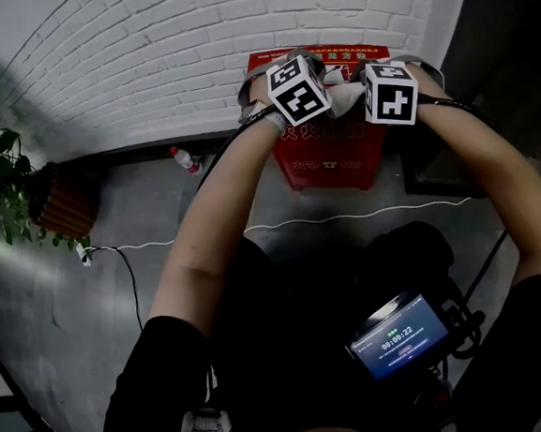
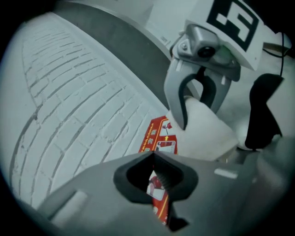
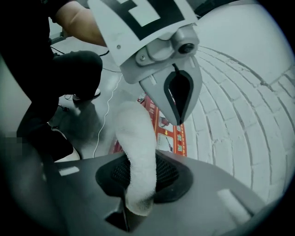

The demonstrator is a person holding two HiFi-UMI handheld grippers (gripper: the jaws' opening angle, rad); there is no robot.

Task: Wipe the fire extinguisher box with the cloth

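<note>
A red fire extinguisher box (image 1: 330, 154) stands on the floor against a white brick wall. Both grippers hover close together over its top. My right gripper (image 1: 392, 72) is shut on a white cloth (image 3: 135, 147), which runs up out of its jaws toward the box (image 3: 167, 131). In the left gripper view the same cloth (image 2: 203, 129) bunches under the right gripper (image 2: 193, 110). My left gripper (image 1: 300, 70) has its jaws (image 2: 156, 184) shut with nothing between them; the red box (image 2: 159, 138) shows beyond them. The left gripper (image 3: 179, 117) sits just beside the cloth.
A plastic bottle (image 1: 187, 161) lies by the wall left of the box. A potted plant (image 1: 0, 182) in a ribbed brown pot (image 1: 64, 204) stands at far left. A white cable (image 1: 346, 217) crosses the grey floor. A screen device (image 1: 399, 340) hangs at my chest.
</note>
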